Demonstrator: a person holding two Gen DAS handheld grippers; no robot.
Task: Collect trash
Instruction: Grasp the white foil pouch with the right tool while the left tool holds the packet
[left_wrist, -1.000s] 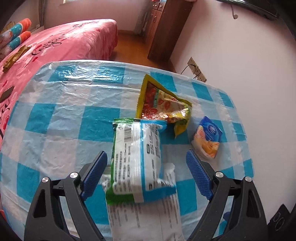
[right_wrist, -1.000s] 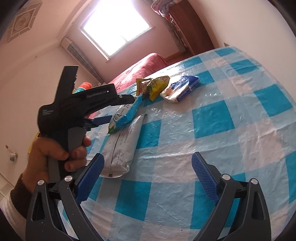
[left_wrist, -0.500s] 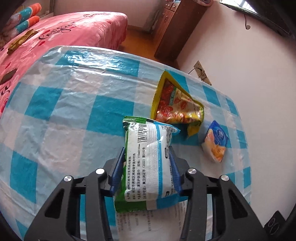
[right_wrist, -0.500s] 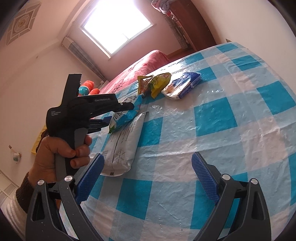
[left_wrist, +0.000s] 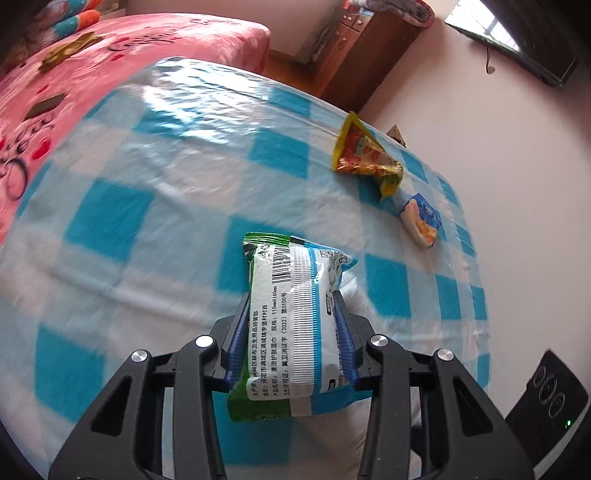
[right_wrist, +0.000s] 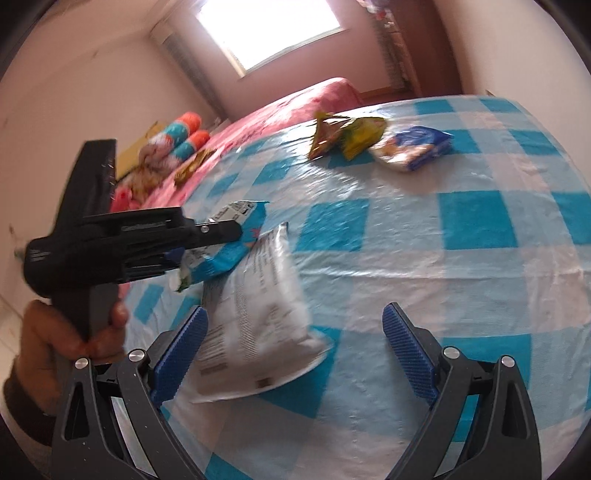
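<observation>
The left claw (left_wrist: 291, 328) is closing on the green-and-blue wipes packet (left_wrist: 295, 325), which is clamped between the blue pads; the packet's long axis runs along the claw's pointing line, its barcoded end projecting beyond the fingertips. In the right wrist view the packet is seen raised above the checked worktop (right_wrist: 461, 273), so it is judged to be already lifted clear. The right claw (right_wrist: 291, 350) is held with its jaws wide apart and nothing between the pads. The white pouch (right_wrist: 255, 325) lies flat on the worktop just ahead of the right claw, toward its left pad, with its long axis running roughly away from the claw toward the far edge. This pouch is nearer to the right claw than to any other item, so a short advance leftward is judged to be required to centre it. The yellow snack wrapper (left_wrist: 365, 162) and the small blue-and-orange pack (left_wrist: 421, 221) remain at the far corner of the worktop, just beside each other and well apart from both claws.
</observation>
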